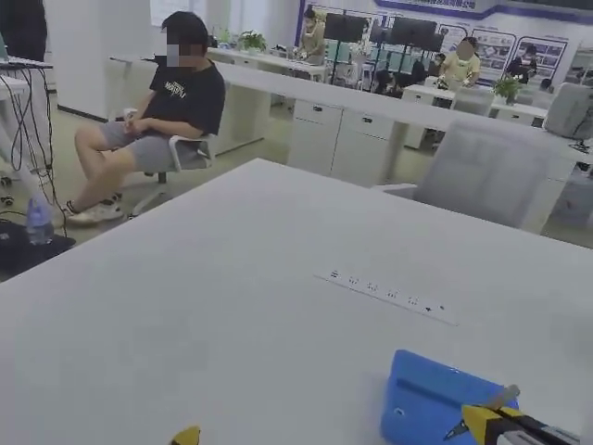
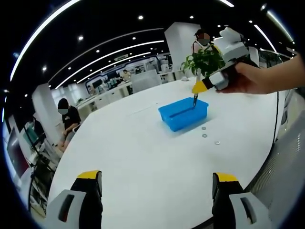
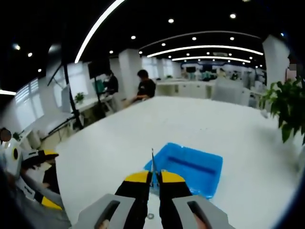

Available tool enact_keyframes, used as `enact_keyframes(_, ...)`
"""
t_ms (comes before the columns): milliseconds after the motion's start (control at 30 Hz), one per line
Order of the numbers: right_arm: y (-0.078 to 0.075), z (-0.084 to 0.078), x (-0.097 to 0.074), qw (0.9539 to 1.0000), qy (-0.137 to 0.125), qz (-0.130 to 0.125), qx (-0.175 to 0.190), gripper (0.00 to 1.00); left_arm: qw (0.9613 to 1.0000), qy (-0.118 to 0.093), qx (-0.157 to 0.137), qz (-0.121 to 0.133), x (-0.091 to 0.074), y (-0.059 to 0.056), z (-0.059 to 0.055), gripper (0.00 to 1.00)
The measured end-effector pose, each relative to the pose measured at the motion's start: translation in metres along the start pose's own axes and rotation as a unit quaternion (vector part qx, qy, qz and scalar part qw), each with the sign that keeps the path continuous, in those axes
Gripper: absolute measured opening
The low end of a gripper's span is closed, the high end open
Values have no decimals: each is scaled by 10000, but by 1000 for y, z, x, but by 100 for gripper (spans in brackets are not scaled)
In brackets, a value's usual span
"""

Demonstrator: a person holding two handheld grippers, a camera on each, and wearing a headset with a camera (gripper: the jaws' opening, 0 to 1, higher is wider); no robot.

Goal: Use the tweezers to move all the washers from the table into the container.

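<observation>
A blue container [image 1: 431, 403] stands on the white table [image 1: 232, 324] at the near right. My right gripper [image 3: 154, 177] is shut on thin metal tweezers [image 3: 153, 164], whose tip hangs over the container's [image 3: 190, 167] near wall. In the left gripper view a hand holds that right gripper [image 2: 202, 86], the tweezers [image 2: 195, 99] pointing down into the container [image 2: 183, 113]. Three small washers [image 2: 204, 135] lie on the table just beside the container. One washer [image 3: 150, 216] shows under the right jaws. My left gripper [image 2: 157, 191] is open and empty, well back from the container.
A socket strip [image 1: 384, 295] is set into the tabletop beyond the container. A potted plant [image 2: 205, 59] stands past the container. A person [image 1: 157, 120] sits on a chair at the far left, and a grey chair [image 1: 491, 176] stands behind the table.
</observation>
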State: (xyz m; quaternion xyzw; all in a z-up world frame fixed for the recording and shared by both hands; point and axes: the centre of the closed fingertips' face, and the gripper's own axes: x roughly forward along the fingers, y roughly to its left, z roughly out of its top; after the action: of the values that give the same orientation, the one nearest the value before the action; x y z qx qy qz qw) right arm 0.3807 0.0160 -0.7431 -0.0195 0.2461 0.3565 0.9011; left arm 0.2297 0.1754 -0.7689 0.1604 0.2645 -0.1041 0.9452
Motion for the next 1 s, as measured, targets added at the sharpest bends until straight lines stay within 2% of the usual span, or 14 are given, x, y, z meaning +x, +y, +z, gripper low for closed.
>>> enact_keyframes(67, 4, -9, -3, 9998, 40, 34, 206, 3, 10000, -4, 5, -1, 0, 0, 0, 99)
enact_keyframes(267, 10, -32, -5, 9994, 221, 16, 279, 3, 10000, 4, 22, 5, 0, 0, -1, 98)
enact_keyframes(467, 13, -48, 0, 9989, 458, 9, 135, 3, 10000, 33, 36, 13, 0, 0, -2, 98)
enact_keyframes(567, 8, -57, 3, 9983, 581, -30, 75, 3, 10000, 55, 52, 16, 1, 0, -3, 98)
enact_keyframes(767, 3, -67, 9, 9974, 716, -86, 66, 4, 9999, 97, 75, 12, 1, 0, -4, 98)
enact_keyframes(1000, -2, -68, 14, 9971, 741, -147, 35, 4, 9999, 124, 95, 17, 2, 0, -5, 98)
